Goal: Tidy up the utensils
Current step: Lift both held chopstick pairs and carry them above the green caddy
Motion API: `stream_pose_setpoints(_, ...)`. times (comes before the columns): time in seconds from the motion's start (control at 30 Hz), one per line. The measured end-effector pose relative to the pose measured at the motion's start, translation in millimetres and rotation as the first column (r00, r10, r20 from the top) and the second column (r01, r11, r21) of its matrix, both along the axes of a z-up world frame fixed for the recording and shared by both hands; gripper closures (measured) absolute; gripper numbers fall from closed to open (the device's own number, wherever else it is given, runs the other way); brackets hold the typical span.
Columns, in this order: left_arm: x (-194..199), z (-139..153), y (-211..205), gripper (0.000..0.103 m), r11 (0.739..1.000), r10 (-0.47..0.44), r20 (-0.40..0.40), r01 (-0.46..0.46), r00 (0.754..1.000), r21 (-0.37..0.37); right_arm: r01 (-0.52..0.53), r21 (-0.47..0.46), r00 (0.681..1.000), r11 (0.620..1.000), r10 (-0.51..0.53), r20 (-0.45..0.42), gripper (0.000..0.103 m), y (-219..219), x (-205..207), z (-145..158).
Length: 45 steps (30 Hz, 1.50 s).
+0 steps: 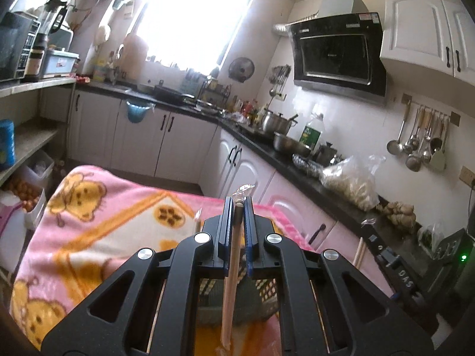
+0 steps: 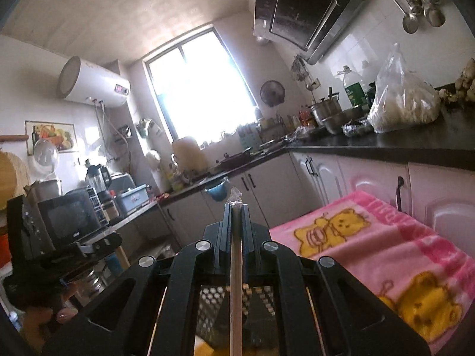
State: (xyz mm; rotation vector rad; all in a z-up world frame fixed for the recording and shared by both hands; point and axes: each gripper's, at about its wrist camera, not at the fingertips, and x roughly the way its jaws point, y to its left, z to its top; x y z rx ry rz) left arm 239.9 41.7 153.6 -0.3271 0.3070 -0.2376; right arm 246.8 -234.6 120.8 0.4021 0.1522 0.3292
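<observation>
A: Status check. Left gripper (image 1: 236, 204): jaws drawn narrow, clamped on a wrapped chopstick (image 1: 233, 267). The stick runs along the finger line; its clear wrapper tip pokes out just past the fingertips, and the pale shaft trails back under the body of the tool.

B: Right gripper (image 2: 236, 207): same condition. Jaws narrow on a second chopstick (image 2: 236, 281), wrapper tip just beyond the fingertips, shaft running back toward the camera.

A: Container? A dark perforated basket (image 2: 213, 305) shows below the right gripper, through the frame. A similar mesh shows under the left one. Both shafts point down toward it.

B: Whether the lower ends are already inside the basket: cannot tell, the gripper bodies hide them.

A: Progress, as a judgement: mid-task. Two sticks in hand, neither released. Another pale stick (image 1: 197, 222) stands just left of the left gripper, over the pink bear blanket (image 1: 98, 222).

B: Contents of the basket not visible, so count of finished items unknown. Remaining: seat both sticks, let go.
</observation>
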Motion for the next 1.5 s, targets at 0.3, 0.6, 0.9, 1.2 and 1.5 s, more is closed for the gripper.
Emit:
stream_pose_setpoints(0.3, 14.1, 23.3, 4.5, 0.101, 0.999, 0.039, 0.069, -0.039, 0.997, 0.001, 0.090, 0.030, 0.995, 0.996, -0.091, 0.045, 0.097, -2.2, 36.5, 12.1)
stream_pose_setpoints(0.6, 26.9, 9.4, 0.6, 0.101, 0.995, 0.093, 0.096, -0.095, 0.991, 0.013, 0.198, 0.010, 0.973, 0.980, -0.197, 0.124, 0.097, 4.3, 62.2, 12.7)
stream_pose_setpoints(0.9, 39.5, -15.8, -2.1, 0.101, 0.993, 0.113, 0.090, -0.115, 0.989, 0.016, 0.260, 0.004, 0.959, 0.966, -0.259, 0.117, 0.097, 12.7, 79.6, -15.1)
stream_pose_setpoints(1.2, 45.8, -44.1, -4.4, 0.101, 0.994, 0.105, 0.050, -0.106, 0.993, 0.010, 0.274, -0.065, 0.951, 0.960, -0.260, 0.165, 0.096, 30.0, 86.9, -38.8)
stream_pose_setpoints(1.5, 53.2, -60.9, -4.2, 0.101, 0.994, 0.113, 0.017, -0.113, 0.993, 0.010, 0.304, -0.062, 0.940, 0.951, -0.289, 0.181, 0.096, 28.9, 90.3, -41.6)
